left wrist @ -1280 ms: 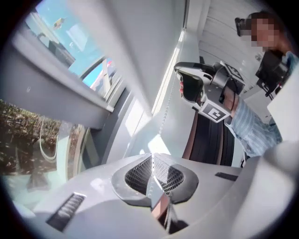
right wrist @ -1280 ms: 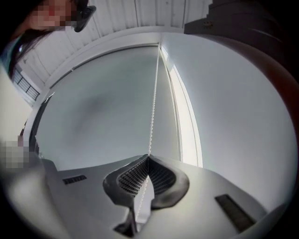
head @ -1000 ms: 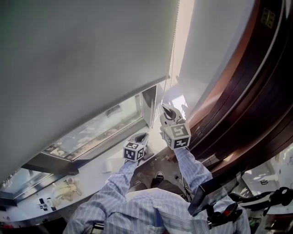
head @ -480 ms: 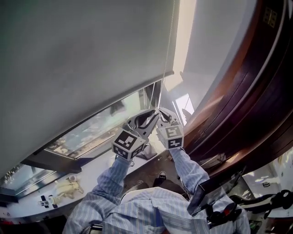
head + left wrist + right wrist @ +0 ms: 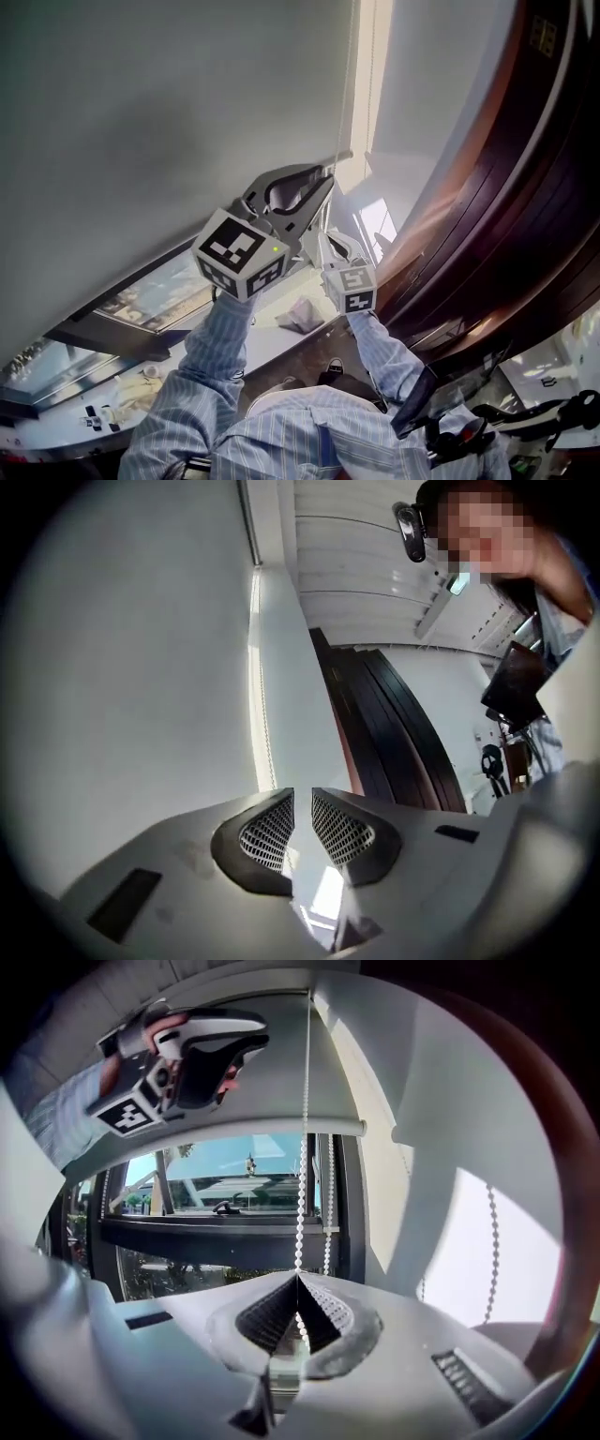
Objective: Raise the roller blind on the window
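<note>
The grey roller blind [image 5: 169, 112] covers most of the window, and its bottom bar [image 5: 234, 1133] hangs above the open lower pane. A white bead chain [image 5: 302, 1166] drops along the blind's right edge. My right gripper [image 5: 298, 1277] is shut on this chain below the bar; in the head view it [image 5: 330, 239] sits low, partly behind the left one. My left gripper [image 5: 327, 178] is raised near the bar's right end. In the left gripper view its jaws [image 5: 302, 794] stand slightly apart with nothing between them, and the chain [image 5: 265, 742] runs just to their left.
Dark wooden panelling [image 5: 487, 187] curves along the right, beside a white wall [image 5: 422, 94]. Below the window the sill [image 5: 187, 356] carries a crumpled cloth [image 5: 302, 314] and small items [image 5: 122, 394]. The dark window frame [image 5: 216, 1232] crosses behind the chain.
My left gripper has risen from sill height to the blind's bottom bar and rolled. The right gripper has sunk a little, still shut on the chain.
</note>
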Motion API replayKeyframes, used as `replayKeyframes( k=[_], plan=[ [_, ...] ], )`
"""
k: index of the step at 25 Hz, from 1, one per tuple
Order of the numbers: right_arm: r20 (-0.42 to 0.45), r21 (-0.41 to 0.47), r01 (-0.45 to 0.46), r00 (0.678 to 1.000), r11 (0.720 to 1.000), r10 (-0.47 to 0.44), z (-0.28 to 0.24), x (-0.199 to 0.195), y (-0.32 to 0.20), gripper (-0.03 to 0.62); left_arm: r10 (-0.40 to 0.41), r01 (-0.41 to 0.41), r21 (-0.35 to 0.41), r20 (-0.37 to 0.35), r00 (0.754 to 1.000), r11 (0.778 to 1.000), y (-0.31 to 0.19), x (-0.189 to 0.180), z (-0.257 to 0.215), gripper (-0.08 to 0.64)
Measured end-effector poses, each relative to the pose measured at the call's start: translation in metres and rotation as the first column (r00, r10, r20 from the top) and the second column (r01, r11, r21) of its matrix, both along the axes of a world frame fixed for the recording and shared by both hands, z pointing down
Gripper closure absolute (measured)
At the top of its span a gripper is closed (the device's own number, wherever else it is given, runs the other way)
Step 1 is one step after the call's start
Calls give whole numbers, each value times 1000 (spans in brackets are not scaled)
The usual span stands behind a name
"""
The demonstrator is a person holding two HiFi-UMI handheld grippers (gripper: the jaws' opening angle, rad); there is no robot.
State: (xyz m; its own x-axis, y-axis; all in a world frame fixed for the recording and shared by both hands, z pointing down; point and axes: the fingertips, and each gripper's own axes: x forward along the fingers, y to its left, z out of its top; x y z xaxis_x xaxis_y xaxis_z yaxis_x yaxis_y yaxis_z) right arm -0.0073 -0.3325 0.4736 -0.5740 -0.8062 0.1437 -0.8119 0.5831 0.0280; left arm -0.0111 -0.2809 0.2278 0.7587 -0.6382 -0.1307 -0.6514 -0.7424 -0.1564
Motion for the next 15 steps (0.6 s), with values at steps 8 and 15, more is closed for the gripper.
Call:
replayKeyframes(
  k=[8,15],
  plan=[
    [6,-10,21,1000,1000,-21,10,-14,17,588,-2,7,40,-125,992,999,-41,10,-61,520],
    [15,-10,18,1000,1000,-18,14,-11,18,588,-69,75,41,-133,989,996,-44,3,-66,520]
  ],
)
